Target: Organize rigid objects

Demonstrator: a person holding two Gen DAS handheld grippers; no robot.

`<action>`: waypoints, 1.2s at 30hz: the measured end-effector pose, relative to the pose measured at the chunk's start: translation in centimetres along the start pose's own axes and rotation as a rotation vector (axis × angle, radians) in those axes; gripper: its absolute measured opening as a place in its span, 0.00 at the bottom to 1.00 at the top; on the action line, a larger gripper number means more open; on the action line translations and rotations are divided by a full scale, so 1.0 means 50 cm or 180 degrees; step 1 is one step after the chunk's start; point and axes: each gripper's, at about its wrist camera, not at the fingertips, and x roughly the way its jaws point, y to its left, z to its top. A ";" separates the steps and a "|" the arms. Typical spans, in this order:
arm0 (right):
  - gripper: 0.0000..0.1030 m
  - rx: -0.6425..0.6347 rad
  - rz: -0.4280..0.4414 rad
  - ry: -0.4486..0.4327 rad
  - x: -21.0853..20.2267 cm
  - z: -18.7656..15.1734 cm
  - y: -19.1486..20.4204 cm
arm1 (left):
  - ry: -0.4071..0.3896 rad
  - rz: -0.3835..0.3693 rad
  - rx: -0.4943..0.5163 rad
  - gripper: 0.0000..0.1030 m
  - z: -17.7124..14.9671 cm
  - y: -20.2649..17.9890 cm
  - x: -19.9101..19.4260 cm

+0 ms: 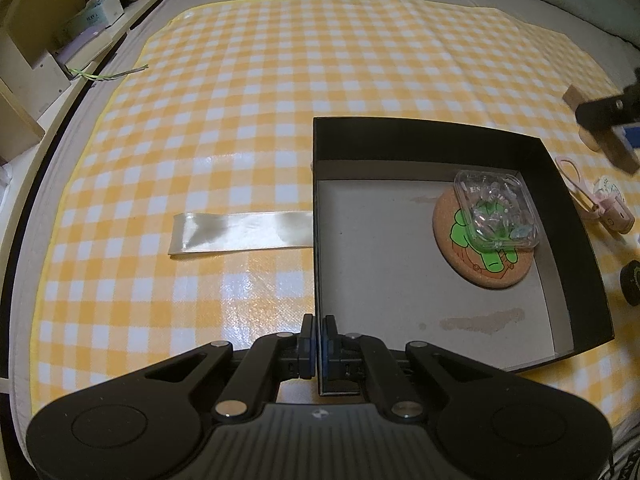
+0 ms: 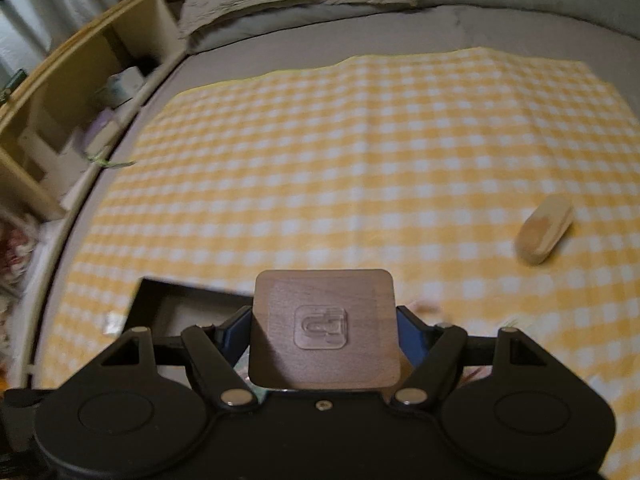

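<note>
Box (image 1: 576,264) on the checked cloth (image 1: 248,92), its near wall pinched by the left gripper (image 1: 317,350); wood tile (image 2: 325,330) held in the right gripper (image 2: 325,340).

Left fingers (image 1: 307,344) are clenched on the box's near-left wall, one outside and one inside. In the box, toward its right side, lies a cork coaster (image 1: 486,258) with a green print, and a clear case (image 1: 496,210) rests on top of it. A satin ribbon (image 1: 240,229) lies flat just left of the box. Right fingers (image 2: 236,334) grasp the square tile by its side edges, above the cloth near the box's far corner. Farther right on the cloth lies a pale wooden block (image 2: 544,234). Beyond the cloth, the grey bed (image 2: 400,32).
</note>
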 end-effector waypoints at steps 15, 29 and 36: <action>0.73 -0.0013 0.0090 0.0566 0.024 -0.133 0.163 | -0.0055 -0.0017 -0.0088 0.03 0.000 0.007 -0.009; 0.73 0.0193 -0.0114 0.0635 0.044 -0.145 0.149 | -0.0052 -0.0014 -0.0087 0.03 -0.004 0.008 -0.008; 0.75 0.0276 -0.0185 0.0702 0.051 -0.149 0.146 | -0.0041 -0.0002 -0.0086 0.03 -0.008 0.001 -0.012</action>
